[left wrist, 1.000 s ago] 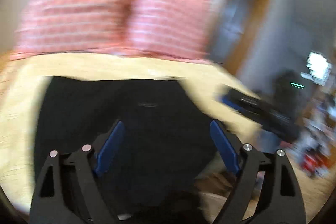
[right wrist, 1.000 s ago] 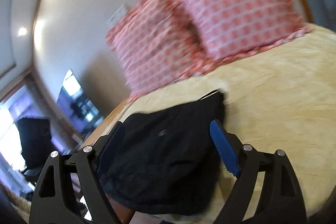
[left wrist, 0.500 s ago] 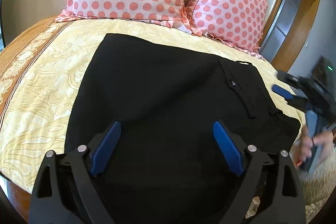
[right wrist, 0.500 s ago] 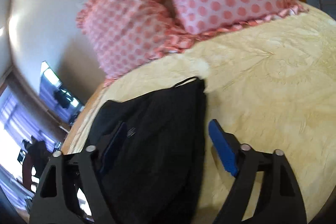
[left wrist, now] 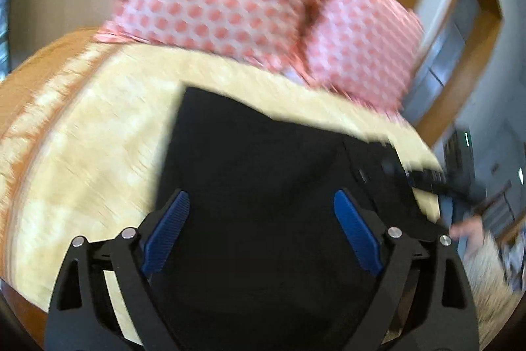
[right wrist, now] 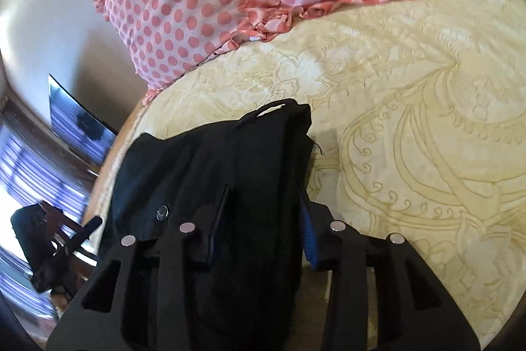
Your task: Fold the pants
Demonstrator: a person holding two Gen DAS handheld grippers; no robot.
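Observation:
Black pants [left wrist: 263,173] lie folded on a cream patterned bedspread [left wrist: 98,153]. My left gripper [left wrist: 261,232] is open just above the near part of the pants, with nothing between its blue pads. In the right wrist view the pants [right wrist: 210,166] show a waistband end with a button. My right gripper [right wrist: 259,232] is shut on that end of the pants; black cloth fills the gap between its fingers. The right gripper also shows at the right edge of the left wrist view [left wrist: 430,178].
Two pink polka-dot pillows [right wrist: 203,2] lean at the head of the bed. The cream bedspread [right wrist: 411,127] stretches to the right of the pants. The bed's edge and the room floor lie at the left in the right wrist view. A wooden door frame [left wrist: 460,61] is at right.
My right gripper has come down onto the waistband end of the pants and closed on the cloth. My left gripper stays open and has swung over the pants, blurring its view.

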